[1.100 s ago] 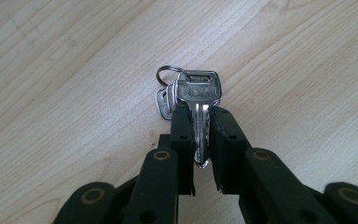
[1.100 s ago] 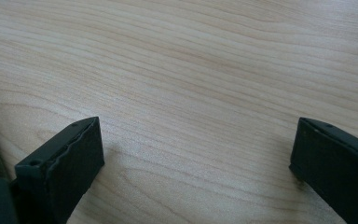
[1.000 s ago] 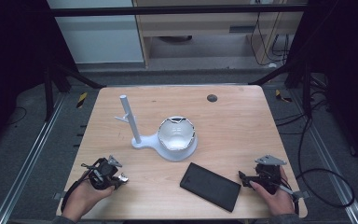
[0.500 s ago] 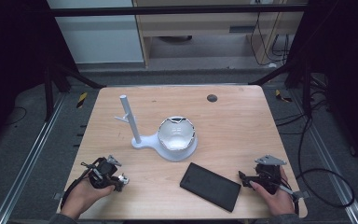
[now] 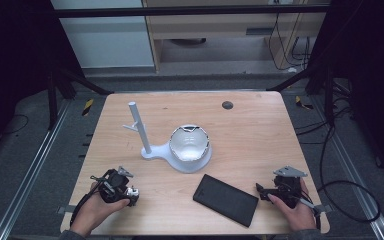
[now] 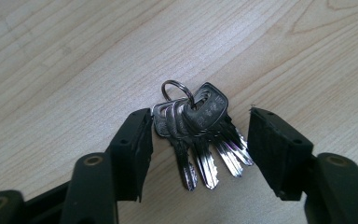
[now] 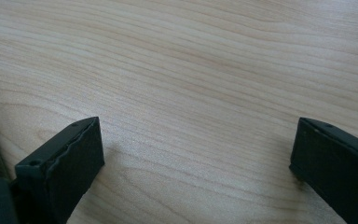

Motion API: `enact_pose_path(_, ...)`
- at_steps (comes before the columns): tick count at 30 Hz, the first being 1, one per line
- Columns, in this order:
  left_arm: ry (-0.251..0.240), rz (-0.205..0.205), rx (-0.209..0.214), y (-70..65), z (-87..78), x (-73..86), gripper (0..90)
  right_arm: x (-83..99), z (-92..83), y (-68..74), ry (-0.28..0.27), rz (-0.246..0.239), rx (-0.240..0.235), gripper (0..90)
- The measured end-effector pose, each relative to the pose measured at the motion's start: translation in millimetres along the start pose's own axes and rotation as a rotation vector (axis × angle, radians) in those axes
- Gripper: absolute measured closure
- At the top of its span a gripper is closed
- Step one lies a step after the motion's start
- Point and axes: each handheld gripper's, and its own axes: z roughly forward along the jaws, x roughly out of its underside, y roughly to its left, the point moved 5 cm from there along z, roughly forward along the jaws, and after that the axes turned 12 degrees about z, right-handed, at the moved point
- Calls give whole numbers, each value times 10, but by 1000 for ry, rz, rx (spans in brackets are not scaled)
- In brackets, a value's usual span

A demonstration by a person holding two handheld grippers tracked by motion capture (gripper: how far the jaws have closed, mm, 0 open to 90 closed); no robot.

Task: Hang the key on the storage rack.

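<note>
Lying flat on the surface [image 5: 260, 130], the keys [image 6: 198, 133] sit between the jaws of the left gripper [image 6: 198, 149], which have just been opening; the left jaw looks to be touching or nearly touching the bunch, the right one stands clear of it, so nothing is clamped. The step in hand reads as a release, or a reset before a fresh grip. A fresh grip would call for squeezing across the key heads near the ring [image 6: 177, 91]; otherwise the hand would back away. Relative to the keys, the white stand [image 5: 180, 150] with its post and bowl is farther up the surface, and the black phone [image 5: 225, 199] lies off toward the right gripper [image 5: 262, 190]. That gripper's jaws stand wide apart over bare wood, holding nothing. The left gripper view gives the blades and ring plainly; the high view adds the stand, the phone and both hands near the front edge.
</note>
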Motion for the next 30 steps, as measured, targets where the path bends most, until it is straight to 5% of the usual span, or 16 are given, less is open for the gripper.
enact_pose_path(4,14,-7,-5,13,31,2,378,0,0,0,0,0,0,26)
enact_pose_path(11,13,20,10,-23,-3,-20,689,0,0,-1,0,-1,0,26)
enact_pose_path(18,21,37,46,-21,-16,-31,768,1,0,0,0,0,0,26)
enact_pose_path(20,-11,7,26,10,-51,-56,703,1,0,0,0,0,0,26)
enact_pose_path(25,6,16,27,-23,-13,-32,519,1,0,0,0,0,0,26)
enact_pose_path(30,28,38,12,-69,60,-28,462,1,0,1,0,0,0,26)
